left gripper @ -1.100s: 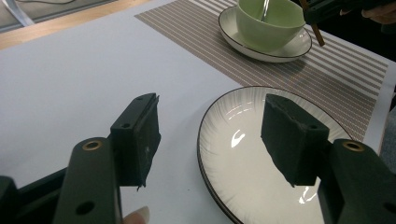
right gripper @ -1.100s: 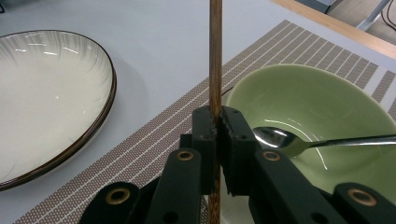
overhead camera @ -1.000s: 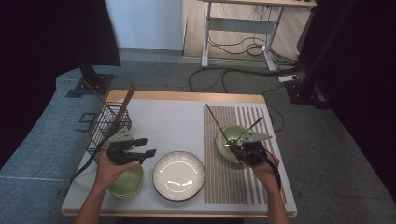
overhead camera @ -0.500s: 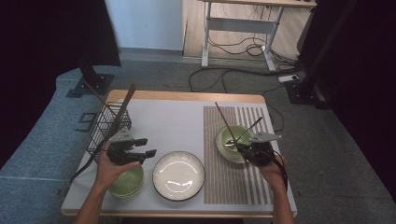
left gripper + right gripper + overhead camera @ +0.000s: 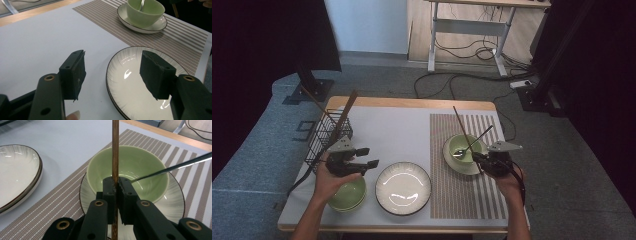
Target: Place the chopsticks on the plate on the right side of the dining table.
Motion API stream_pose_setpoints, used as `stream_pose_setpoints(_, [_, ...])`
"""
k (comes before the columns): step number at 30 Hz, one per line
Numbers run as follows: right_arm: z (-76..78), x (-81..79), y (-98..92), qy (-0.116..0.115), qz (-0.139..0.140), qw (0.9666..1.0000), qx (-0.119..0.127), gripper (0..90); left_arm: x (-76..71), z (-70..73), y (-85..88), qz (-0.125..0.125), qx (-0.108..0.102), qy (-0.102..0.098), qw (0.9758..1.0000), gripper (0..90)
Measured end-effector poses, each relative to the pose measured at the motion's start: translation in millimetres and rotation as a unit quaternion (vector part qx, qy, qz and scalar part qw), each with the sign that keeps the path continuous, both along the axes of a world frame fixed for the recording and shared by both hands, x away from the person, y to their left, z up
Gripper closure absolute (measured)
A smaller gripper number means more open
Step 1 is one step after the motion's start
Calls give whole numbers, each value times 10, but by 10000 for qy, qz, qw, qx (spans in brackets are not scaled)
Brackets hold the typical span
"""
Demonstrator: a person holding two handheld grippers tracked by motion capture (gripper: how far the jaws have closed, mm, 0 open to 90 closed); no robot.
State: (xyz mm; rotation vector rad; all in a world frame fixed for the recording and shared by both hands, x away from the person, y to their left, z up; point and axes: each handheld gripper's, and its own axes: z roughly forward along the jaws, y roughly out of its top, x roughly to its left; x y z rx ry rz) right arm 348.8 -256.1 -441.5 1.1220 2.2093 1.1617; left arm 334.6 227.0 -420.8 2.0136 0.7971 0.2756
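Observation:
My right gripper (image 5: 117,187) is shut on a brown wooden chopstick (image 5: 115,150) that stands up between its jaws. It hovers at the near rim of a green bowl (image 5: 130,167) on a white saucer (image 5: 175,202), on the striped placemat (image 5: 62,202). A metal spoon (image 5: 175,167) leans in that bowl. In the high view the right gripper (image 5: 479,159) sits just right of the bowl (image 5: 460,147), chopstick (image 5: 461,125) slanting up and away. My left gripper (image 5: 112,72) is open over the edge of a white ribbed plate (image 5: 135,87); in the high view it (image 5: 364,159) is above a stack of green bowls (image 5: 348,194).
A black wire basket (image 5: 328,132) holding long wooden utensils stands at the table's left. The white plate (image 5: 403,187) lies at the front middle. The striped placemat (image 5: 464,195) covers the table's right part. Desk legs and cables lie on the floor beyond the table's far edge.
My right gripper has moved a little to the right with the chopstick, from over the bowl to its right rim. The left gripper has stayed put.

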Motion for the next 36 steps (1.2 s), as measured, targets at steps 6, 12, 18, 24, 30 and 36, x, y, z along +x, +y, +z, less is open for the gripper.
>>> stream_pose_setpoints(6, [-27, 14, -65, 61, -242, 9997, 48, 850, 3, -11, -14, -27, 27, 45, 10000, 371])
stream_pose_setpoints(12, [-57, 25, -136, 128, -369, 9992, 65, 850, 6, -15, -17, -50, 27, 73, 10000, 370])
stream_pose_setpoints(18, [-64, 24, -182, 118, -435, 9989, 105, 850, 15, -33, -33, -73, 76, 106, 9999, 370])
stream_pose_setpoints(24, [-91, 32, -224, 172, -572, 9981, 118, 850, 17, -33, -34, -79, 81, 110, 9999, 370])
stream_pose_setpoints(30, [-109, 38, -271, 201, -762, 9968, 138, 850, 12, -22, -22, -76, 50, 98, 9999, 370])
stream_pose_setpoints(36, [-127, 43, -308, 226, -855, 9960, 154, 850, 14, -26, -24, -76, 78, 103, 9999, 370])
